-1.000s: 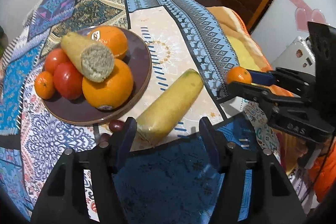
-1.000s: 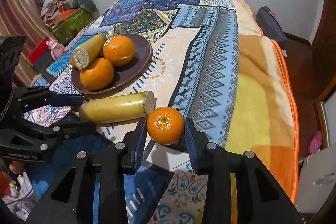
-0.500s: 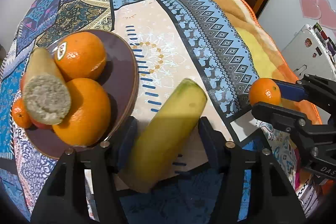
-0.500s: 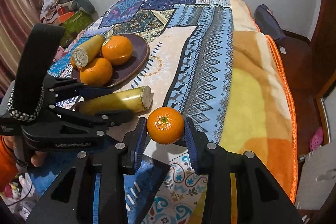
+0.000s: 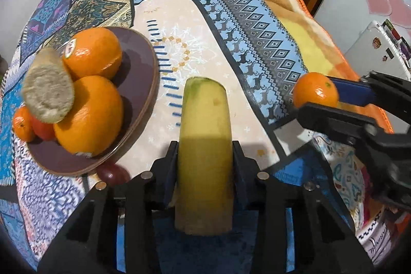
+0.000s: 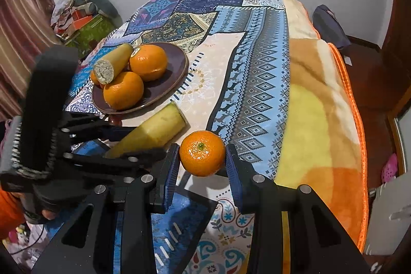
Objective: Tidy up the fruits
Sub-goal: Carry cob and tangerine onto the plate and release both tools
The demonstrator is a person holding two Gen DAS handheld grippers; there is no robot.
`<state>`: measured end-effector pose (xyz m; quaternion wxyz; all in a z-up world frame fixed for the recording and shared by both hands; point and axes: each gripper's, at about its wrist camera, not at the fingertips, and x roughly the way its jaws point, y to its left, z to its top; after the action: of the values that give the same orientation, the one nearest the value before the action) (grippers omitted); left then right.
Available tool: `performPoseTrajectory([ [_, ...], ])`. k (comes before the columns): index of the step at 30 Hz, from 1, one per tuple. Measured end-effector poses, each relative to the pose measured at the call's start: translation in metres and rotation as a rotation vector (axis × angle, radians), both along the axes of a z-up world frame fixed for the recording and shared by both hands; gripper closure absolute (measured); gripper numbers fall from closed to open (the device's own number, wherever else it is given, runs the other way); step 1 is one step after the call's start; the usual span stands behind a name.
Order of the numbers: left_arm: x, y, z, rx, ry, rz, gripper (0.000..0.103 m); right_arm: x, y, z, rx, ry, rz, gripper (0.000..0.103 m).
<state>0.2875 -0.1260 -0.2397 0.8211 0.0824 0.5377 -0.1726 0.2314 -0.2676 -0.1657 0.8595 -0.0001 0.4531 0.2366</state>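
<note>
Left gripper point(image 5: 205, 166): fingers closed part-way, pinching the yellow cut fruit point(image 5: 205, 145) across its middle; blue pads press both sides; fruit points forward, cut end toward the camera.
Right gripper point(image 6: 201, 163): fingers closed part-way, pinching the mandarin point(image 6: 202, 153) between blue ribbed pads, stem end facing the camera; held above the cloth.
Writing: sticker point(image 5: 70, 48) on the far orange point(image 5: 93, 55), text too small to read; no other legible label.
Grape point(image 5: 113, 172): dark red, on the cloth, just beside the plate's near rim and left of the left gripper.
Plate point(image 5: 138, 73): dark brown, left of the held cut fruit; carries two oranges, the near orange point(image 5: 90, 114) touching the far one.
Second cut fruit point(image 5: 47, 93): lies tilted on top of the pile, pale cut face toward the camera.
Small items: a small mandarin point(image 5: 21, 123) and a red fruit point(image 5: 42, 130) at the plate's left edge.
Cloth point(image 5: 244, 25): blue patchwork print over an orange-yellow blanket point(image 6: 321, 107).
</note>
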Motion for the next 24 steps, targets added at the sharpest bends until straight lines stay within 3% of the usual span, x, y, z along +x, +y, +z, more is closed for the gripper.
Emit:
performPoseTrajectory([
  [10, -0.012, 0.005, 0.010, -0.011, -0.036, 0.024, 0.064, -0.003, 0.000, 0.013, 0.005, -0.024, -0.027, 0.070],
  [24, -0.058, 0.056, 0.072, -0.061, -0.152, 0.087, 0.064, -0.012, 0.025, 0.033, 0.004, -0.067, -0.009, 0.070],
])
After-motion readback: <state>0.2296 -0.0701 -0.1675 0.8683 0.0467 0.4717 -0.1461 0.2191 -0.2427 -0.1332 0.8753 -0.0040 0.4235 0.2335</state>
